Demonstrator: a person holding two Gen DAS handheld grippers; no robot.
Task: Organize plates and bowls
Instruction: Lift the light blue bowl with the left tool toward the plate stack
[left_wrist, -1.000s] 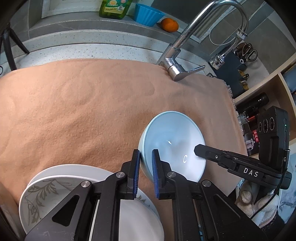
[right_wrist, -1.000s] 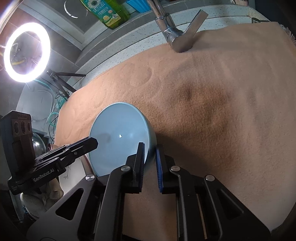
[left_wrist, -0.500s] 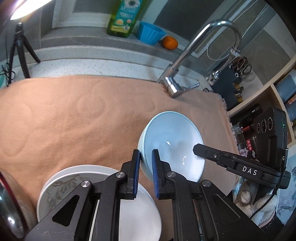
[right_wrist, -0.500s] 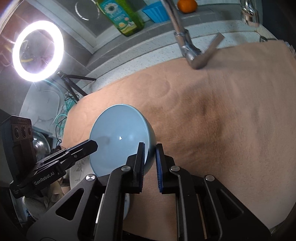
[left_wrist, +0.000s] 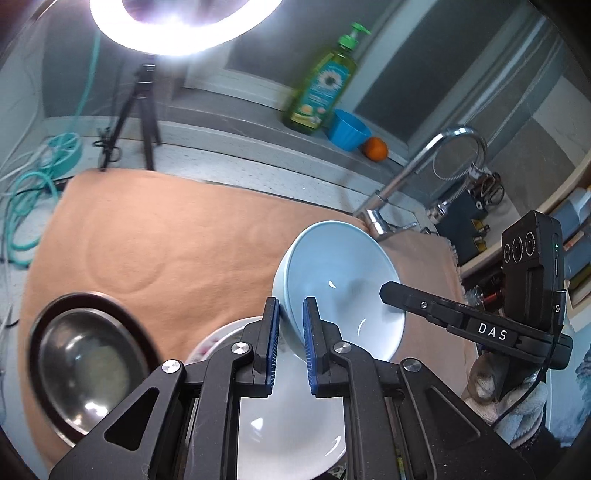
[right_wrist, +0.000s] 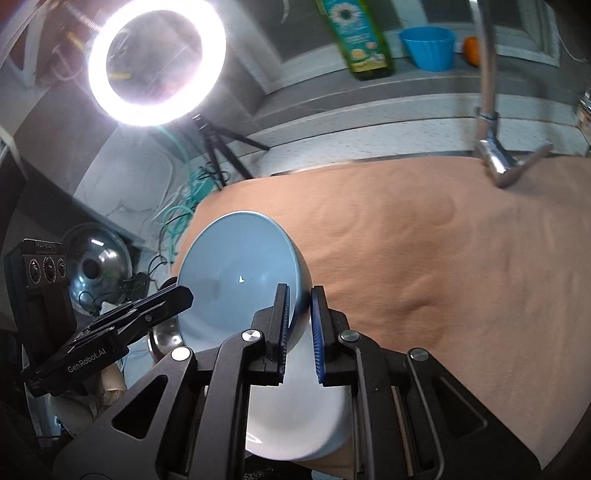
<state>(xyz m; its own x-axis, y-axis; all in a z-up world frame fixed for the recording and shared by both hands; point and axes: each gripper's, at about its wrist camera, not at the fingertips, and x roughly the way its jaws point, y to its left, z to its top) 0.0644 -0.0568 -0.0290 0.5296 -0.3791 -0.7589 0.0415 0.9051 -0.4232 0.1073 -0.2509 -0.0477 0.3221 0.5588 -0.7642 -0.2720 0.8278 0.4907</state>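
Two grippers, left gripper (left_wrist: 289, 334) and right gripper (right_wrist: 298, 325), both clench one blue bowl (left_wrist: 343, 280) above one white plate (left_wrist: 291, 435).

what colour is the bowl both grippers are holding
Pale blue bowl, plain with no pattern. It shows best in the left wrist view.

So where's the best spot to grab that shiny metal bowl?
Probably its rim. The metal bowl sits upright and open on the tan cloth, so one finger could slip inside and one outside, coming from above at the near edge. Both grippers are busy now, each pinching the blue bowl's rim.
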